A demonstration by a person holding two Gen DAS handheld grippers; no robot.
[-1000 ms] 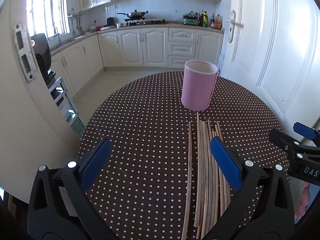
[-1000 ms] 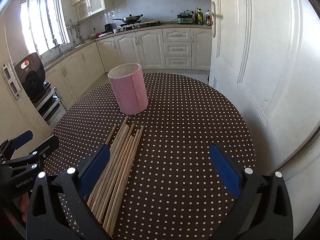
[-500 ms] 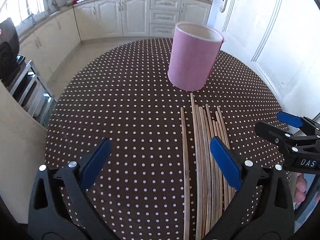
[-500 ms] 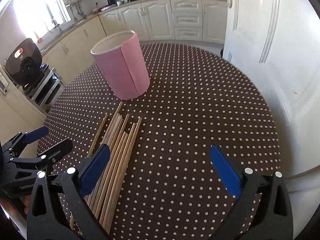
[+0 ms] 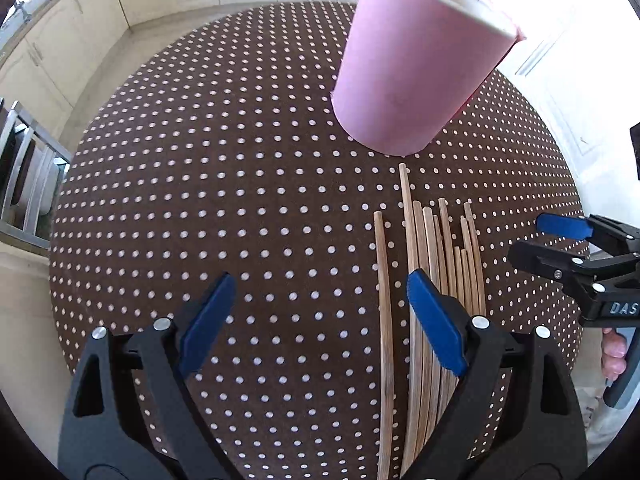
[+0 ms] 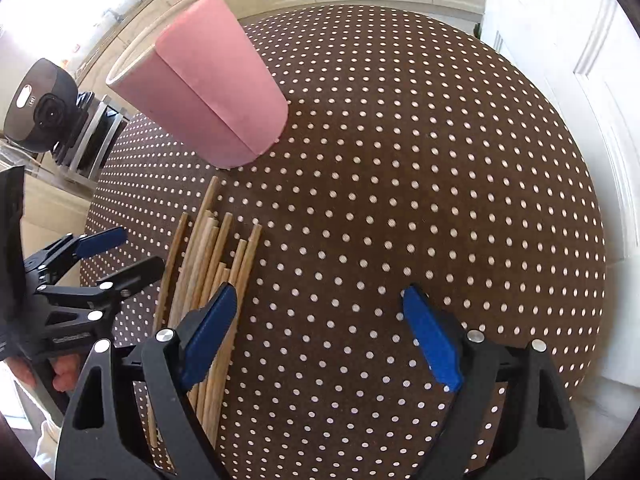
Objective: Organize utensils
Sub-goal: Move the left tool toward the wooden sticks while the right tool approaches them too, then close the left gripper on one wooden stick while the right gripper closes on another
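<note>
We hold the left hand-held gripper tipped down over the dotted worktop, its jaws apart but closing, with only bare cloth between them; its right finger overhangs the left part of the chopsticks. The right hand-held gripper is likewise apart and closing on nothing, its left finger over the right edge of the same bundle. The chopsticks lie flat, side by side, one stick a little apart on the left, their far tips near the foot of the pink holder, which stands upright and seems empty from here. Our worry is that both tools converge on one bundle: the fingers could knock together, or a pad could land on the sticks and roll them apart, leaving a partial pinch. Thin round sticks lying flat will likely slip or fan out if taken off-centre. The holder is light-looking and close by; a swung stick end could tip it. Nothing else sits on the worktop; a dark appliance stands on a rack beyond its edge.
</note>
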